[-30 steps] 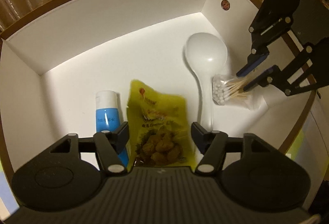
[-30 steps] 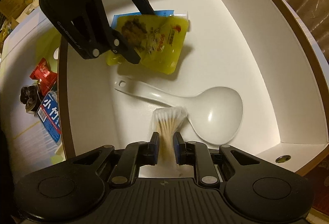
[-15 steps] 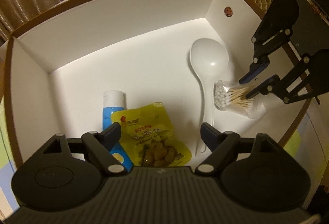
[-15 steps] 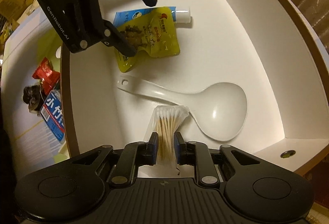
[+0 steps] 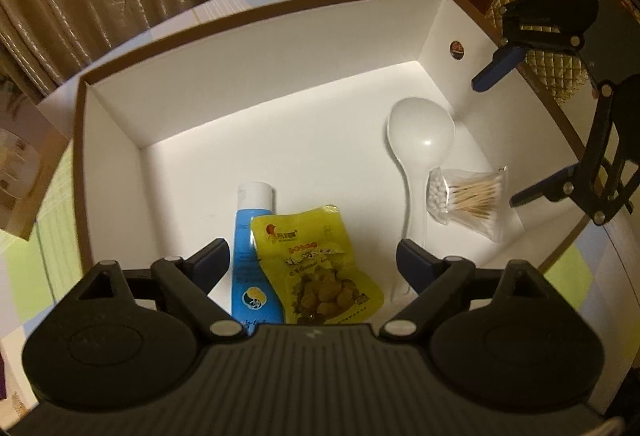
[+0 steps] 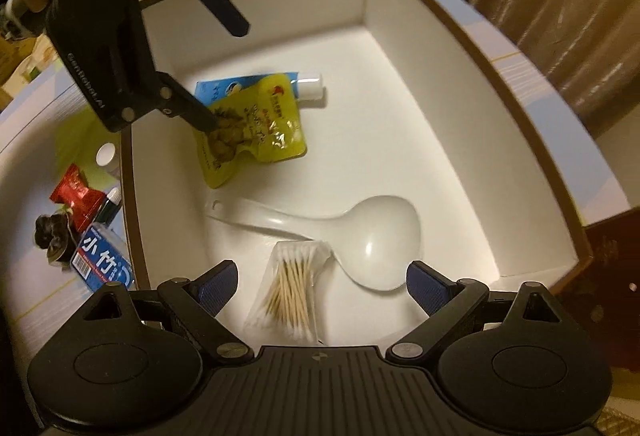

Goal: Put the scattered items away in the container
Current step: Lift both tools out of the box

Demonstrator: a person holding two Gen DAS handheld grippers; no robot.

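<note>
The left gripper [image 5: 310,260] hung over the near end of the white cardboard box with a brown rim [image 5: 248,76], its blue-padded jaws opening wide and gripping nothing; one yellow foil snack pouch [image 5: 320,268] lay on the box floor between and below them, free of both pads. Its edge overlapped one blue squeeze tube with a white cap [image 5: 252,256]. The right gripper [image 6: 322,282] was likewise spreading its jaws, with one clear bag of wooden cotton swabs [image 6: 294,284] lying loose on the floor beneath the gap, touched by neither pad. Just beyond the bag, one white plastic rice paddle [image 6: 360,232] lay flat, its bowl against the bag's end. That made four items inside the box. Farther off, outside the rim on the pale tablecloth [image 6: 40,140], lay one red wrapped packet [image 6: 78,192], one blue printed packet [image 6: 102,256], one dark crumpled object [image 6: 52,236] and a small white-capped bottle [image 6: 108,156].
</note>
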